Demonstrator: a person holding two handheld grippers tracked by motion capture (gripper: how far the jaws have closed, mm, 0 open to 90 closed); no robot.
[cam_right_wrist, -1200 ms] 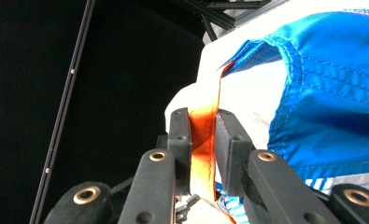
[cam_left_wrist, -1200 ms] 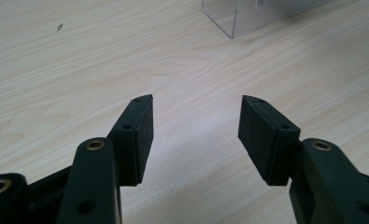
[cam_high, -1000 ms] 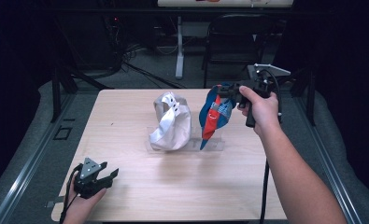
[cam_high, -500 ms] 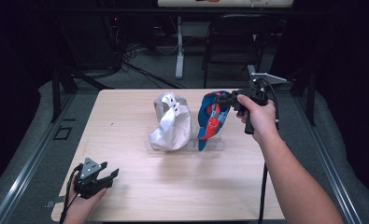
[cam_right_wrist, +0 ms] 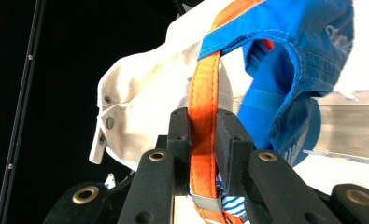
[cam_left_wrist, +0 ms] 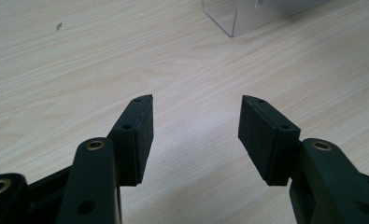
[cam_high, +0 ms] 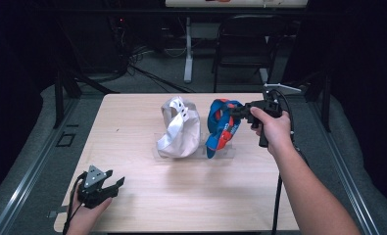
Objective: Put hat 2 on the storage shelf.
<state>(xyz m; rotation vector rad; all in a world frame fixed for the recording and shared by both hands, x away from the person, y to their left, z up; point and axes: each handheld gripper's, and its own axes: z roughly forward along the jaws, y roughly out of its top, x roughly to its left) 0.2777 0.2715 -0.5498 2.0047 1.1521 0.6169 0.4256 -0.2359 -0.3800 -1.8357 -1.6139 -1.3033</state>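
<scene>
Left gripper (cam_high: 113, 184): resting at the table's (cam_high: 132, 122) near left corner, jaws spread over bare wood.
White cap (cam_high: 179, 129): mid-table on a clear stand (cam_high: 228, 152).
Blue cap (cam_high: 223, 125): just beside the white one.
Right gripper (cam_high: 235, 112): pinching the blue cap's orange strap (cam_right_wrist: 203, 135).

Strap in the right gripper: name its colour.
Orange, the strap pinched in the right gripper; clearest in the right gripper view.
</scene>
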